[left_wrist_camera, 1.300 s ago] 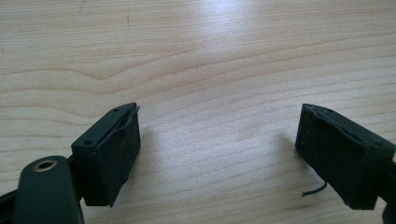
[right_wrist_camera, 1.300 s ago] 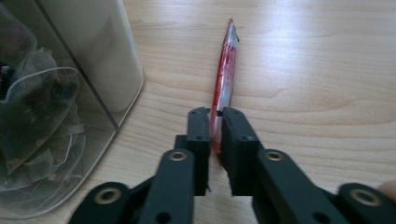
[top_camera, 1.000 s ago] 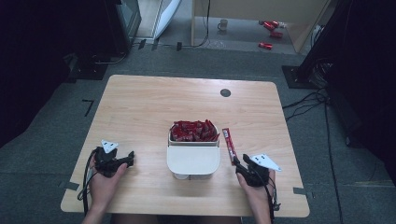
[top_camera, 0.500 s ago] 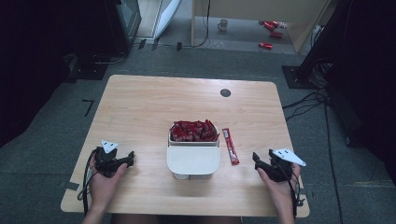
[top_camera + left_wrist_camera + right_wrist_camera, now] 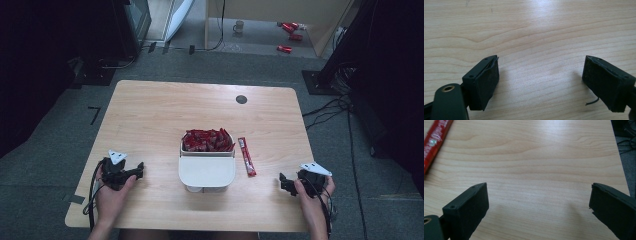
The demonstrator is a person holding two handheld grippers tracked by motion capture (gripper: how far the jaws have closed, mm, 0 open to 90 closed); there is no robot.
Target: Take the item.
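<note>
Two claws rest low on the wooden counter (image 5: 150, 115), one at each near corner — both spread wide with nothing between their jaws. The left claw (image 5: 135, 172) sits well left of the white box (image 5: 207, 171), whose far compartment holds a heap of red packets (image 5: 207, 140). One red stick packet (image 5: 246, 156) lies flat on the counter just right of the box, apart from the right claw (image 5: 285, 183).
</note>
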